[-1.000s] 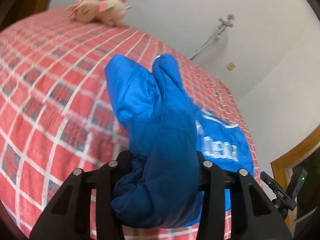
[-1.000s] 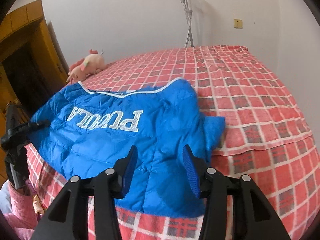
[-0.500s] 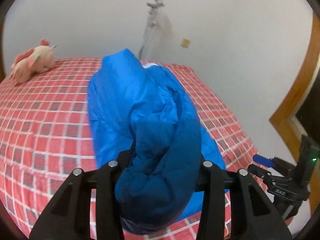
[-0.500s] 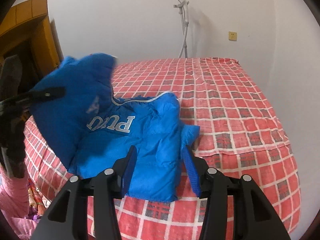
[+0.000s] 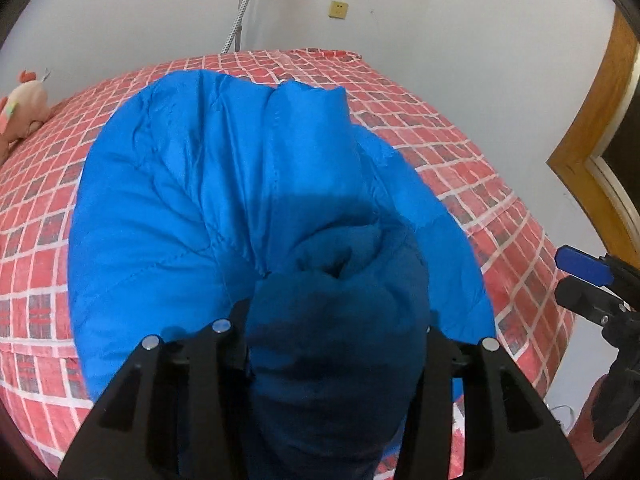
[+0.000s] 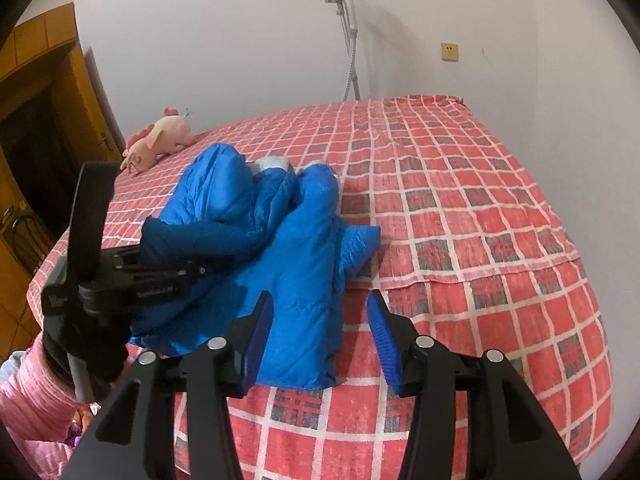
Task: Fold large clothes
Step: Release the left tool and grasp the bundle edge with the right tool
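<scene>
The left gripper (image 5: 336, 344) is clenched on a bunched fold of the blue jacket (image 6: 276, 240), which lies heaped on the red checked bed (image 6: 480, 208). The right gripper (image 6: 320, 340) is released, its jaws apart at the jacket's near hem; a pink plush toy (image 6: 158, 140) lies at 10 o'clock.

A bed (image 6: 480, 208) covered by a red checked blanket with white lines and grey squares fills the room's corner against white walls. A blue padded jacket (image 6: 296, 248) lies bunched on the blanket near the front edge, toward the left side. A pink plush toy (image 6: 158, 140) lies near the far left corner, well apart from the jacket.
</scene>
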Demonstrator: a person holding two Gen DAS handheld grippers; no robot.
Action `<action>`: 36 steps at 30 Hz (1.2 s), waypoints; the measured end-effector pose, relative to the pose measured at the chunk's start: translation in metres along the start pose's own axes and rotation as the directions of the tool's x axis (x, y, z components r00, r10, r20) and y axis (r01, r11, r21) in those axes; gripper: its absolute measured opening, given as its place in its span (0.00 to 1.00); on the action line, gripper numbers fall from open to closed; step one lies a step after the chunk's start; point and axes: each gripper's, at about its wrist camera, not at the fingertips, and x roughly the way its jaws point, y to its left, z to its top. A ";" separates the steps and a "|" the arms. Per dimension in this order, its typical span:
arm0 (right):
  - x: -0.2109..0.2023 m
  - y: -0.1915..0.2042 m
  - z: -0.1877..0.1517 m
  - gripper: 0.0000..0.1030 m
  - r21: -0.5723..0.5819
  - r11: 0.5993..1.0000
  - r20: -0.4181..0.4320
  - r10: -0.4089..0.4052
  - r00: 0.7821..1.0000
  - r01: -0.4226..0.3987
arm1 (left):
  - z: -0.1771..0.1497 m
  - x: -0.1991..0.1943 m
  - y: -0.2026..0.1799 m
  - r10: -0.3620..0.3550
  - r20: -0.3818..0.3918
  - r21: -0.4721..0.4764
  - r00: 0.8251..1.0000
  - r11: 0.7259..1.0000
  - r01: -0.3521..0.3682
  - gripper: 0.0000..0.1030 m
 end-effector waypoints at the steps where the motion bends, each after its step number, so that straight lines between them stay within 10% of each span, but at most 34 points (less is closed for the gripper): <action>1: 0.002 0.000 0.000 0.48 0.002 1.000 -0.004 -0.001 1.000 0.001 | -0.001 0.001 0.001 -0.007 -0.001 -0.005 1.000 1.000 0.007 0.42; 11: 0.007 0.001 0.013 0.54 0.016 1.000 -0.014 0.014 1.000 -0.014 | 0.000 -0.022 -0.004 -0.103 0.012 -0.014 0.995 0.995 0.104 0.62; 22: 0.028 0.010 0.052 0.72 0.049 0.987 -0.074 0.154 0.985 -0.151 | 0.010 -0.104 0.012 -0.287 0.113 -0.033 0.951 0.956 0.292 0.72; 30: 0.075 0.025 0.082 0.82 0.164 0.951 -0.213 0.295 0.931 -0.264 | 0.030 -0.088 0.073 0.086 0.152 -0.145 0.985 0.987 -0.064 0.72; 36: 0.109 0.038 0.094 0.84 0.201 0.948 -0.296 0.301 0.907 -0.248 | 0.029 -0.056 0.097 0.132 0.073 -0.164 0.989 0.979 -0.119 0.72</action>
